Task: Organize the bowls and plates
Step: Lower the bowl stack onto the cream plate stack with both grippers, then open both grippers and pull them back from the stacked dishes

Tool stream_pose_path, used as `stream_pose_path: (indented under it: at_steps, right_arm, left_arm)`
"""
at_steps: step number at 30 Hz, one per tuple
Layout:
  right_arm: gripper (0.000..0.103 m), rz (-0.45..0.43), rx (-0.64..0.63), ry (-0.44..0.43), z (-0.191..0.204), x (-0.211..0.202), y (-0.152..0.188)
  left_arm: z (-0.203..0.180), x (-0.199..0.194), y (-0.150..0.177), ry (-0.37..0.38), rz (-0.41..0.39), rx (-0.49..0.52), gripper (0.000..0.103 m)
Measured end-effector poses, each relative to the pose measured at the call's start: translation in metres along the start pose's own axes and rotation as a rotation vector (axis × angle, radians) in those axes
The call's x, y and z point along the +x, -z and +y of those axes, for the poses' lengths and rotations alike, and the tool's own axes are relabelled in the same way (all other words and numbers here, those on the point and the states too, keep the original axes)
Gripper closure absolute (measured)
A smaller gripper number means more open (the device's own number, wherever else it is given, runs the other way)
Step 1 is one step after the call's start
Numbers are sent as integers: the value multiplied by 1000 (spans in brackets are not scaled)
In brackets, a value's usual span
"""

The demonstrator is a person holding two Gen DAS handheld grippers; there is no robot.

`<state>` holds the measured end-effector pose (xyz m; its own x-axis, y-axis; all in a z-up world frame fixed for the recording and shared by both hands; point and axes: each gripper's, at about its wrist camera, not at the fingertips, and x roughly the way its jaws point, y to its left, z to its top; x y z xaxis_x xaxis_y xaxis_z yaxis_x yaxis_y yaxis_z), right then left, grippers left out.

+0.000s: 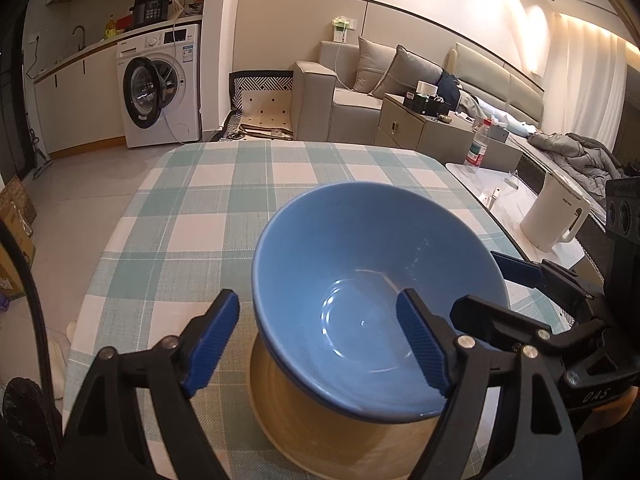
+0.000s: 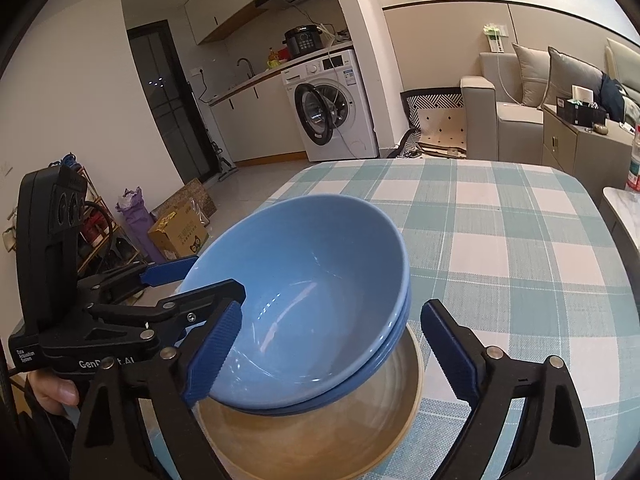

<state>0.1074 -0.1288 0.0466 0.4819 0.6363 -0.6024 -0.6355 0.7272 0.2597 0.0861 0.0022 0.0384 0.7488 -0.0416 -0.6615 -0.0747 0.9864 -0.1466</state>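
A blue bowl point(image 1: 360, 280) sits nested in a second blue bowl point(image 2: 394, 336), tilted, on a tan plate point(image 1: 320, 432) on the checked tablecloth. My left gripper point(image 1: 326, 344) is open, its jaws either side of the bowl's near rim, one pad inside the bowl. My right gripper point(image 2: 332, 356) is open too, its jaws either side of the bowl's near rim in the right wrist view. The stacked bowls point(image 2: 304, 304) and plate point(image 2: 320, 440) fill that view's centre. The right gripper shows at the right in the left wrist view point(image 1: 496, 284), with the bowl's right rim between its fingers.
The table point(image 1: 240, 200) carries a green and white checked cloth. A white kettle point(image 1: 556, 216) and a water bottle point(image 1: 478, 144) stand on a side table to the right. A washing machine, sofa and cardboard boxes stand beyond the table.
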Motion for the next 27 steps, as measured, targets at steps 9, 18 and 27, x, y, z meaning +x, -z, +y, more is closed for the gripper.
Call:
stream_pose_path:
  at_steps: [9,18,27]
  right_arm:
    - [1,-24,-11,13,-2,-7,0]
    - [1,-73,-34,4,-1,-22,6]
    - [1,-144,-83,-3,3,-45,15]
  left_arm:
    - [8,-15,2,1,-68,-8,3]
    - [19,-34,4,2,-133,-1,0]
    - [26,-49,13,-23,-193,19,0]
